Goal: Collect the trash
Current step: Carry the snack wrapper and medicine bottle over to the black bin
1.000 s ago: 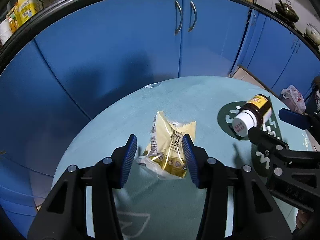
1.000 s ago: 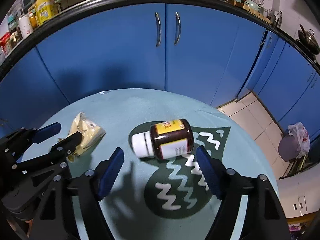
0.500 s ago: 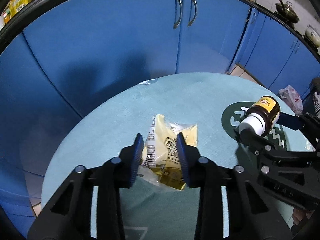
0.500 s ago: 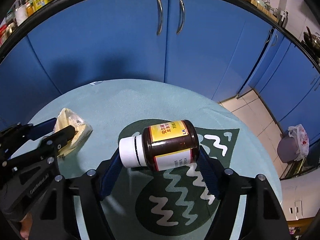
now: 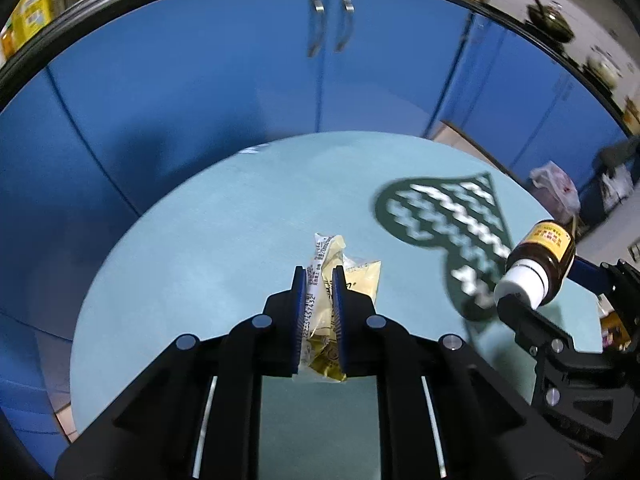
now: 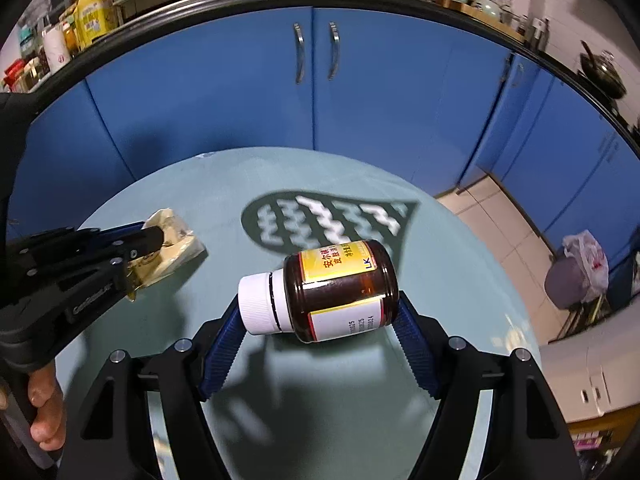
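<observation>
The left gripper (image 5: 320, 312) has its blue pads pressed together on a yellow wrapper (image 5: 324, 280), which is squeezed thin between them. The wrapper's crumpled top sticks out beyond the fingertips, above the round teal bench (image 5: 224, 248); whether its lower end touches the bench cannot be told. In the right wrist view a person's hand (image 6: 42, 412) grips that tool's handle at the lower left.

The right gripper (image 6: 320, 320) is spread wide but clamped on a brown bottle (image 6: 336, 292), one pad on the white cap end, the other on the base. The bottle lies sideways between the pads, cap pointing toward the wrapper, held to the right of the wrapper and clear of the bench. Beyond the bottle, a dark green heart-shaped patch with white zigzags (image 6: 332, 216) marks the bench top. Behind the bench stand blue cabinets (image 6: 312, 92).
</observation>
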Tool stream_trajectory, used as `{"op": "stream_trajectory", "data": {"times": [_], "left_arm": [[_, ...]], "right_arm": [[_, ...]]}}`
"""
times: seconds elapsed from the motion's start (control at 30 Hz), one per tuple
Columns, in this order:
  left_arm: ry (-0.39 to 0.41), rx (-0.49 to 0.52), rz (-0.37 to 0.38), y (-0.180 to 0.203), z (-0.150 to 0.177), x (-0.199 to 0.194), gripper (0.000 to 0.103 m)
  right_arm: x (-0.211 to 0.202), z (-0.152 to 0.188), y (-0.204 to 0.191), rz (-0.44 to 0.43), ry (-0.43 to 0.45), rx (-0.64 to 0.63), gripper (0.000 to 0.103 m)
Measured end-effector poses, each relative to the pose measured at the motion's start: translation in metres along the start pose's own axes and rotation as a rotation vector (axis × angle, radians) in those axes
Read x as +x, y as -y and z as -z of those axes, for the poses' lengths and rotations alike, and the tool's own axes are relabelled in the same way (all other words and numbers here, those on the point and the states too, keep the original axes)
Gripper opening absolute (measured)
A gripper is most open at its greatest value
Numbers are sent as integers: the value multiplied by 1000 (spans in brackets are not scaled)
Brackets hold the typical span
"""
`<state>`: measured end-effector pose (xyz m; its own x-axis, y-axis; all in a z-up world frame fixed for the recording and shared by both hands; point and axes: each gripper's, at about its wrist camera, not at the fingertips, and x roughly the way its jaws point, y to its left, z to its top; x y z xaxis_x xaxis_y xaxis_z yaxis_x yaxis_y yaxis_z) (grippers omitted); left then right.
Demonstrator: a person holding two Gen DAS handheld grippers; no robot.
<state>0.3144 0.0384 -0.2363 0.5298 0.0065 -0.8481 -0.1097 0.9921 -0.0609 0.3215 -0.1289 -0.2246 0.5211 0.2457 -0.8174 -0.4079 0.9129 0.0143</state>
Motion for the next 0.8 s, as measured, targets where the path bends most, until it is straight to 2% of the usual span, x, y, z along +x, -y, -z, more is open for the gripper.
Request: {"op": "stream_trajectory", "data": {"times": [0.3,0.8], "left_arm": [[21,125,76,68,31,-41,13],[37,395,214,216,86,-92,13]], "right_arm": [[-59,59,35,64,12,59,70],[-147,152,113,200,28,226,70]]}}
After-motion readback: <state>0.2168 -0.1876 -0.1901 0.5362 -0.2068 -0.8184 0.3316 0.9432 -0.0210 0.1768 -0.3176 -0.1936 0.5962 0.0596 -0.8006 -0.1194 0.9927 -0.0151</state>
